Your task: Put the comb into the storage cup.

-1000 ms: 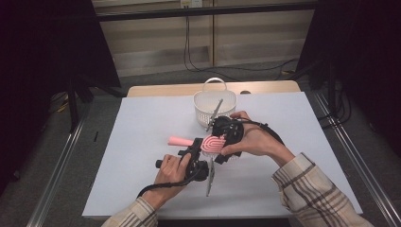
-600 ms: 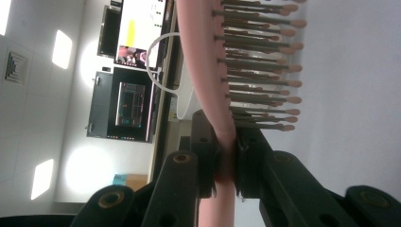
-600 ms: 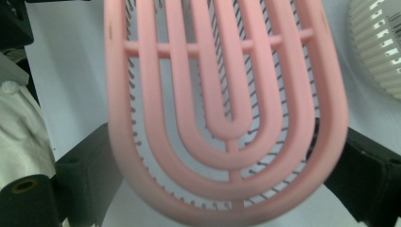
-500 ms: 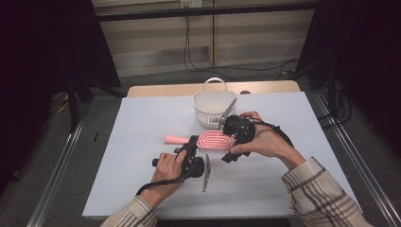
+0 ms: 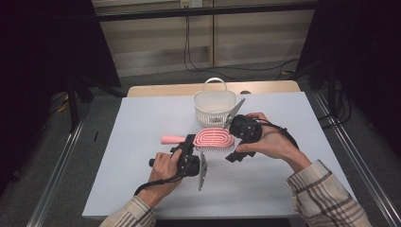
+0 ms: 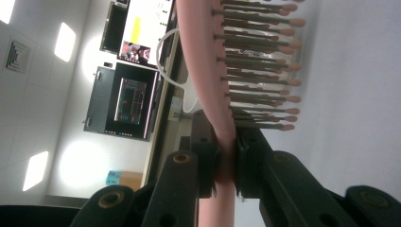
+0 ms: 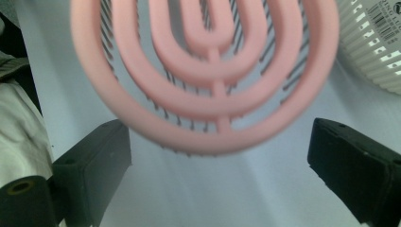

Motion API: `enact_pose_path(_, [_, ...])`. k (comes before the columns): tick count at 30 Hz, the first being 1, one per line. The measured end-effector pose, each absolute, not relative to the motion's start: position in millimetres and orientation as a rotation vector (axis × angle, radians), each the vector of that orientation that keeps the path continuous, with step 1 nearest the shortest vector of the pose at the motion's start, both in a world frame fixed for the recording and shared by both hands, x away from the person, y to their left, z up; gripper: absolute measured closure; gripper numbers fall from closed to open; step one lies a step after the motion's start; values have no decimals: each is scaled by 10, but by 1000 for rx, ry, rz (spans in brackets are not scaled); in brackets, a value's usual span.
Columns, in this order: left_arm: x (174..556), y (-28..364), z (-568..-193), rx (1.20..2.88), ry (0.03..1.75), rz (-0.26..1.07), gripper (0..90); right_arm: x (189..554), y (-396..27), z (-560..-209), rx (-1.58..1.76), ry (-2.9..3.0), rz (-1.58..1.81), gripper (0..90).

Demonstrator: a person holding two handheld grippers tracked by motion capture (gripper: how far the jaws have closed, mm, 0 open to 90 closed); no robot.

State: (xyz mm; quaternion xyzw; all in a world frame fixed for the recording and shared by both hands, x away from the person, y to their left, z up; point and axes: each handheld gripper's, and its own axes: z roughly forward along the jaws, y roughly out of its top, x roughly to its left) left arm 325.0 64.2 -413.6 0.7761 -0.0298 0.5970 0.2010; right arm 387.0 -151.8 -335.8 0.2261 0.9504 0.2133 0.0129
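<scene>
We hold the pink hairbrush (image 5: 213,139) off the table with the left gripper (image 5: 193,146). Its jaws are clamped on the neck of the brush, where the handle meets the head, with one pad on the back and one on the bristle side. In the left gripper view the head (image 6: 208,66) runs straight out beyond the jaws and the bristles (image 6: 257,61) point toward the white table (image 6: 350,94).

The right gripper (image 7: 217,156) has its jaws wide apart and grips nothing. The rounded tip of the brush head (image 7: 208,101) sits ahead of these jaws and roughly midway between them, a little short of the pads. The white basket (image 5: 214,108) stands just beyond the brush, to the far side of the right jaws.

We judge the step in hand to be a handover of the brush head to the right gripper. To do it well:

- Keep the left clamp firm and steady, so that the head does not swing.
- Bring the right jaws forward until the rim of the head lies fully between the pads.
- Centre the head, then close on the solid outer rim, not on the bristles.
- Release the left jaws only once the right grip looks secure.
</scene>
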Motion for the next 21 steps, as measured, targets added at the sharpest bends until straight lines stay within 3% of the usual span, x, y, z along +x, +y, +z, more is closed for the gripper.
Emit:
enact_pose_path(11, [3290,737,-4082,2163,-16,1617,810,3819,-1641,-3356,725,2917,741,66])
enact_pose_path(21, [3309,775,-4033,2141,19,1488,811,3759,-1787,-3380,740,2850,784,55])
